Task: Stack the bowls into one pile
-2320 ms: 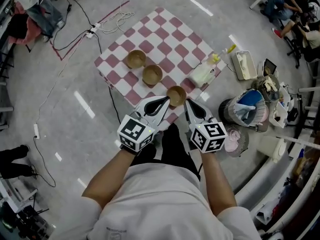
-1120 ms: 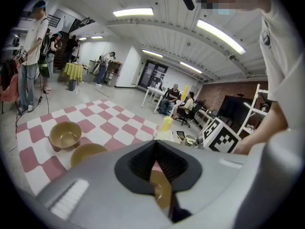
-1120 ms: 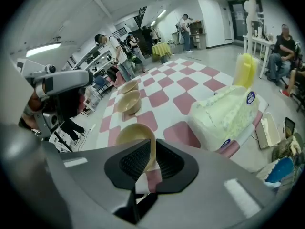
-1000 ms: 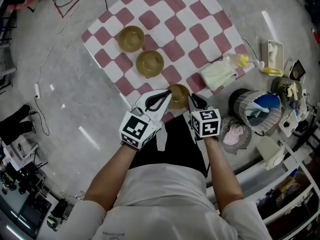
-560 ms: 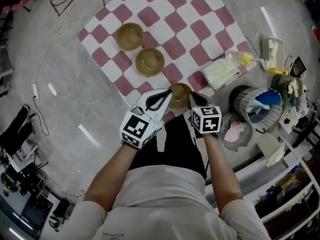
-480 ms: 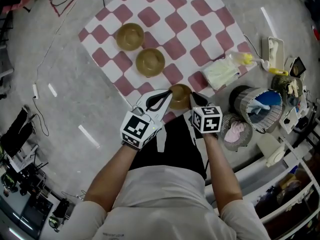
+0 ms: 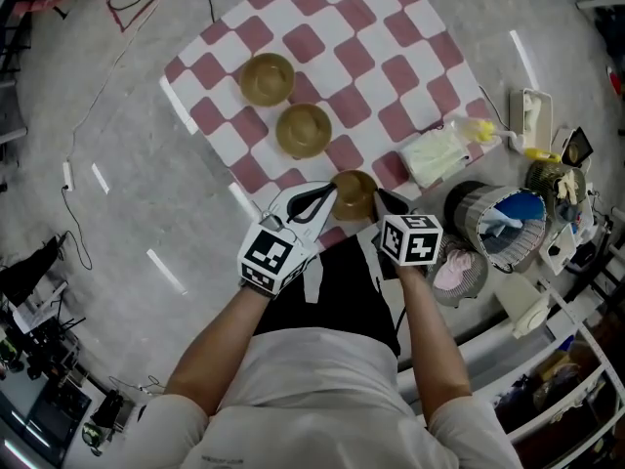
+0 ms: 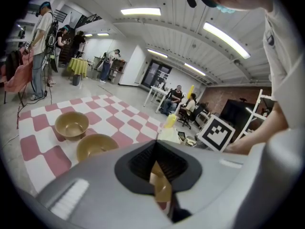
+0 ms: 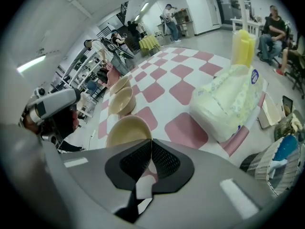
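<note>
Left hand-held gripper (image 7: pixel 329 196) pressed together, nothing pinched, tips at near bowl's (image 7: pixel 354 193) left rim. Right hand-held gripper (image 7: pixel 378 196) also closed and empty, just right of that bowl. Best next: spread one pair of jaws, pinch the rim squarely, lift level, nest into middle bowl (image 7: pixel 303 130). Far bowl (image 7: pixel 267 78), middle and near bowls all empty, apart on checkered cloth (image 7: pixel 391 27) on the floor. Round bin (image 7: pixel 457 218) far right, blue and white stuff inside.

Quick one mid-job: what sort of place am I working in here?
Probably an open workshop or lab hall. A checked cloth lies on a bare concrete floor with loose cables, strip lights run along the ceiling, and people sit further back.
</note>
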The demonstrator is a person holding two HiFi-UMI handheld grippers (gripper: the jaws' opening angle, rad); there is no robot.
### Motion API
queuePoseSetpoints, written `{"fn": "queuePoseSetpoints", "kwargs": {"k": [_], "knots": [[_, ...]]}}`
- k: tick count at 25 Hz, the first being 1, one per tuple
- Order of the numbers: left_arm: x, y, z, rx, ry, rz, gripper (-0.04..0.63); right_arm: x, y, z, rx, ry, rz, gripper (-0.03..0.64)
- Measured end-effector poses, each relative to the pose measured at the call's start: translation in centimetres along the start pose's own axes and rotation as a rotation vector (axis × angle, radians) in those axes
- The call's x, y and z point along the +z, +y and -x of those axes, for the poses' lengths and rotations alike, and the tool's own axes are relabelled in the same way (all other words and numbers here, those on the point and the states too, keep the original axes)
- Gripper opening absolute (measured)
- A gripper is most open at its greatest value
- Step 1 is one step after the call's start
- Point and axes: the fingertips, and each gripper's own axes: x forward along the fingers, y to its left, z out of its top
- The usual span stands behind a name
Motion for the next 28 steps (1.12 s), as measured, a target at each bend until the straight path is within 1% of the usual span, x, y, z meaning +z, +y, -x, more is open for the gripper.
{"fn": "queuePoseSetpoints", "kwargs": {"k": [5,13,20,24,28], "knots": [[0.9,0.1,0.9,0.015,-0.025,-0.001,0.006,2.2,1.3,0.8,0.018,-0.029,0.001,0.018],[3.3,1.4,2.7,0.059,-0.079,0.006,0.006,6.8,4.1,1.0,0.051,-0.074,0.025,0.018],[4.7,3.9,3.8,0.112,-0.116,0.016,0.006,10.7,6.9,-0.4,0.080,-0.091,0.056,0.018],[4.9,5.6,4.2,0.145,-0.126,0.031,0.006,11.8,8.1,-2.0,0.093,-0.083,0.071,0.018],[4.7,6.7,4.6,0.165,-0.131,0.048,0.006,12.2,8.5,-3.5,0.083,-0.068,0.080,0.020]]}}
